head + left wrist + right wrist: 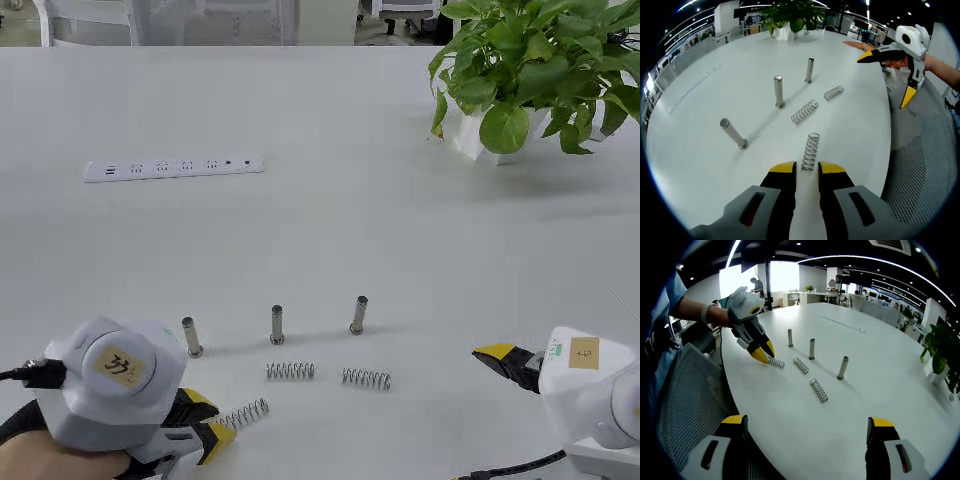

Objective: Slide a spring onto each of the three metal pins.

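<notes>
Three metal pins stand upright in a row on the white table: left pin (192, 337), middle pin (277, 324), right pin (358, 314). Three springs lie loose in front of them: one (290, 370) below the middle pin, one (366, 378) below the right pin, one (245, 412) at the left. My left gripper (208, 418) (807, 167) is open by a narrow gap, and the near end of the left spring (811, 150) sits at its tips. My right gripper (807, 422) is wide open and holds nothing; one yellow fingertip (497, 352) is right of the springs.
A white power strip (173, 168) lies at the far left of the table. A potted plant (530, 70) stands at the far right. A mesh chair (685, 405) sits beside the table edge near the person.
</notes>
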`<state>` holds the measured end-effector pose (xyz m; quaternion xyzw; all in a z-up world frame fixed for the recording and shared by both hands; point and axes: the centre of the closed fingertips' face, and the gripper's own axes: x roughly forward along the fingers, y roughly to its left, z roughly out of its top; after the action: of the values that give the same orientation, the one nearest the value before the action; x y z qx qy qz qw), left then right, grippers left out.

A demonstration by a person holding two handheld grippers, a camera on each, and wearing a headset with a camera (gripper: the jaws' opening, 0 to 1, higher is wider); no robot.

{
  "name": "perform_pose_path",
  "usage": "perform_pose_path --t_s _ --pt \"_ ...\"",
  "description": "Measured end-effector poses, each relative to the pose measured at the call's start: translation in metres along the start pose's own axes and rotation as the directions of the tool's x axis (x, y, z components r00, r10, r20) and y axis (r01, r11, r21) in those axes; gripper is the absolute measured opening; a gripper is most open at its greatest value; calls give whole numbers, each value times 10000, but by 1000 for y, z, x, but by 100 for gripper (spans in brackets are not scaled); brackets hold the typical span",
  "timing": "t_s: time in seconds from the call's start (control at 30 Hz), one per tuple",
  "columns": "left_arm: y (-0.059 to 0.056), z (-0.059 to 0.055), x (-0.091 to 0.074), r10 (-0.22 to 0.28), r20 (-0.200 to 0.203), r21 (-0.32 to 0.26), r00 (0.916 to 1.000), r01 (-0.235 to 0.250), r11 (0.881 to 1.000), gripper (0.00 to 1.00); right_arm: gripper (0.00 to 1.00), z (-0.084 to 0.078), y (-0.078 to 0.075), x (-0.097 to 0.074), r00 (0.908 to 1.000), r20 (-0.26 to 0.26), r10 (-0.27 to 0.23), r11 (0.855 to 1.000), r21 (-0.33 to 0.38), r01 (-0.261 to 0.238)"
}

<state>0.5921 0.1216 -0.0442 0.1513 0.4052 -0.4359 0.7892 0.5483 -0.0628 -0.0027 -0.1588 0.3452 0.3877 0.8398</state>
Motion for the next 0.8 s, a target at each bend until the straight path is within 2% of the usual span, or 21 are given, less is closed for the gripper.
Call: perform_pose_path --t_s 0.47,0.67,0.8 --pt "-2 1 7 -7 -586 298 9983 25 9996 11 99 -1 -1 0 10000 6 -36 10000 62 36" --pt "-1 -1 8 269 -1321 816 9909 -162 9965 8 99 0 1 2 10000 26 -4 10000 42 4" --pt "-2 -1 8 331 -1631 1164 9861 -141 9931 8 99 1 2 3 10000 48 20 10000 33 -20"
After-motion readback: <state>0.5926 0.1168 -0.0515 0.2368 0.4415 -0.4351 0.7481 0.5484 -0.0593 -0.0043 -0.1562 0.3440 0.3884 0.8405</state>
